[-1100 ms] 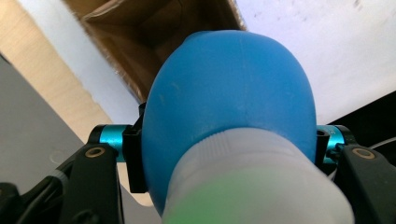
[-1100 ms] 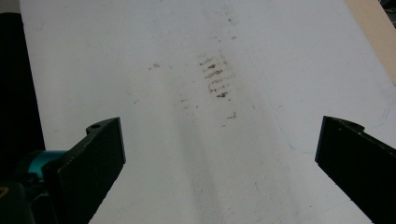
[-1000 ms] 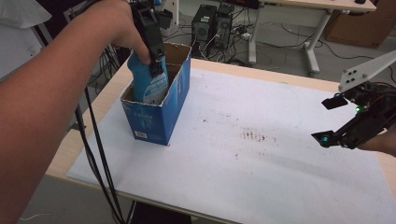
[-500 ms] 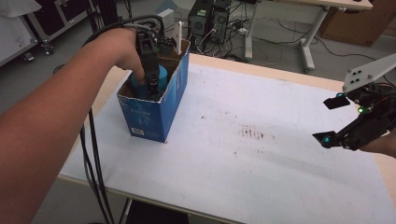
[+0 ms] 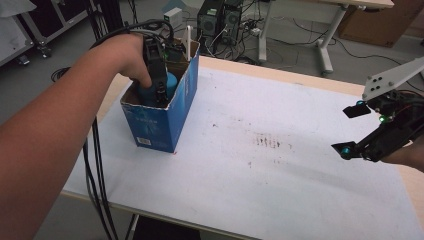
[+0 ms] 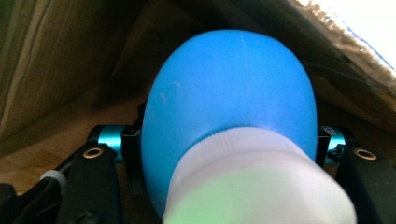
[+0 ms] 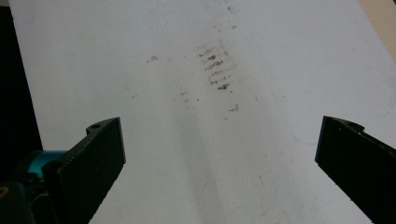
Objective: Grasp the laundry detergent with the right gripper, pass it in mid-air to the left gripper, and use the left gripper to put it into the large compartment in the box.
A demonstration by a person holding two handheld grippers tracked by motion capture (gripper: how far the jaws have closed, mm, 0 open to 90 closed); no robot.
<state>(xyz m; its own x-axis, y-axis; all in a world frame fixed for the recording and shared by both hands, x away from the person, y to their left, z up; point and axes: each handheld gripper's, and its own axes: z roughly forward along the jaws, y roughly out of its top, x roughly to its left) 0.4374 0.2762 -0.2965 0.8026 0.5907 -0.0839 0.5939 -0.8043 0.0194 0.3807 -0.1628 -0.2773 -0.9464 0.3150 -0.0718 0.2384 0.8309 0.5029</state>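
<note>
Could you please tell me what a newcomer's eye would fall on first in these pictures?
First, the blue bottle with its white cap, clamped in the left tongs inside the blue cardboard box at the table's left end. Next, the right tongs hang open over the stained white table cover.

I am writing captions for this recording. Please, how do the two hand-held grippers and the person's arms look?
The left gripper is black, with black cables hanging beside the bare, sleeveless-looking forearm. The right gripper is also black, with small teal and green lights and a grey three-cornered plate with holes on top. Its flat black jaws have teal metal parts at the base.
</note>
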